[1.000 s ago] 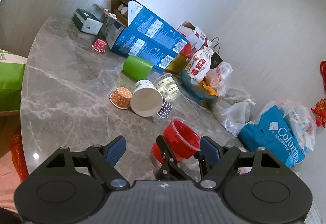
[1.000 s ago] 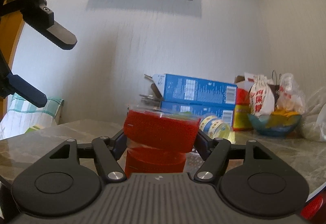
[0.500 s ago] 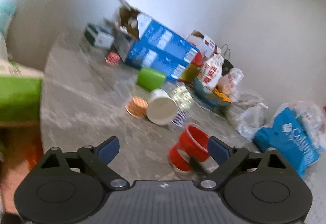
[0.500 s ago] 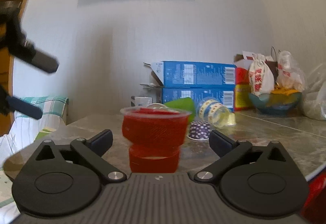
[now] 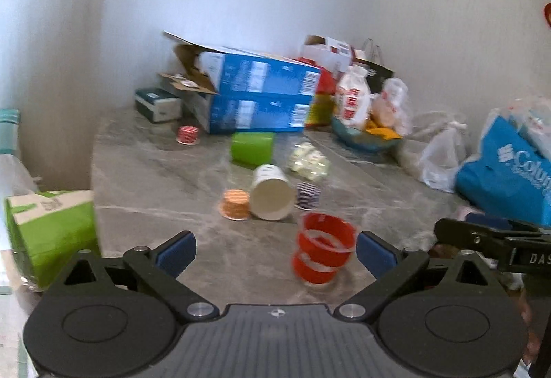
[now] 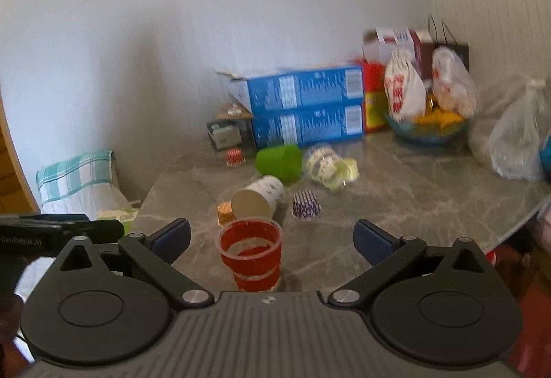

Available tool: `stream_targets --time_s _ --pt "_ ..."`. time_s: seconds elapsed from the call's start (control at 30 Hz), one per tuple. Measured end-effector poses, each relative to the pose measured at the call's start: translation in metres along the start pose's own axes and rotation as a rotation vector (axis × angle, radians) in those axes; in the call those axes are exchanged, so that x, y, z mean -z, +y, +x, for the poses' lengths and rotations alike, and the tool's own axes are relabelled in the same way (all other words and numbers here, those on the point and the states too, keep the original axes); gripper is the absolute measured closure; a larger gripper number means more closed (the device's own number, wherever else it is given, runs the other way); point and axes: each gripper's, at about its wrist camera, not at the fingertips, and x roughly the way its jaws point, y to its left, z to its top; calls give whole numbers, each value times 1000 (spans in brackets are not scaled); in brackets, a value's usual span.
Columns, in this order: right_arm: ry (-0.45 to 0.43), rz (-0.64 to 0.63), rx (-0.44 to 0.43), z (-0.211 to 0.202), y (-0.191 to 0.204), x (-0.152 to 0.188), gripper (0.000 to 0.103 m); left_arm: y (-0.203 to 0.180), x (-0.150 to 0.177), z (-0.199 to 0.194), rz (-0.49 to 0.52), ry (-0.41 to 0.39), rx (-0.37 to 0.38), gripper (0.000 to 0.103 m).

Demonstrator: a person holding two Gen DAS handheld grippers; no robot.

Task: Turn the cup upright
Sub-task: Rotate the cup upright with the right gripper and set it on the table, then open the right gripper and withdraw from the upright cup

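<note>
A red plastic cup point(image 6: 251, 254) stands upright, mouth up, on the grey marble table point(image 6: 396, 192), close in front of both grippers; it also shows in the left wrist view point(image 5: 323, 252). My right gripper point(image 6: 272, 237) is open and empty, drawn back above and behind the cup. My left gripper point(image 5: 275, 249) is open and empty, the cup just inside its right finger line. A white paper cup point(image 6: 256, 199), a green cup point(image 6: 279, 159) and a clear printed cup point(image 6: 327, 164) lie on their sides behind it.
Small orange point(image 5: 236, 204), purple point(image 6: 306, 206) and red point(image 6: 235, 157) cupcake liners sit among the cups. Blue boxes point(image 6: 306, 109), a snack bowl point(image 6: 427, 128) and plastic bags point(image 6: 513, 140) line the back and right. A green carton point(image 5: 51, 233) stands off the table's left edge.
My right gripper opened, let go of the red cup and pulled back and up. My left gripper widened and dropped lower, drawing back from the cup.
</note>
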Motion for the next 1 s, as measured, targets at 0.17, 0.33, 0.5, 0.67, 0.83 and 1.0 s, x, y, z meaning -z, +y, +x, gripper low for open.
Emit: stream_targets --time_s 0.17,0.33,0.5,0.67,0.83,1.0 --pt "50 17 9 3 -11 -5 1 -12 -4 9 18 16 -58 2" --pt "78 30 8 11 -20 -5 1 -16 -11 16 24 32 -57 2" --pt "93 34 6 14 -25 -8 1 -18 -13 18 10 40 -74 2" --pt "93 43 -19 15 -26 -8 1 -21 -12 17 16 35 -93 2" --pt "106 11 -25 17 -20 -7 1 -23 -10 17 28 47 -110 2" --pt "107 3 -27 15 -19 -7 1 -26 -8 15 37 50 -107 2"
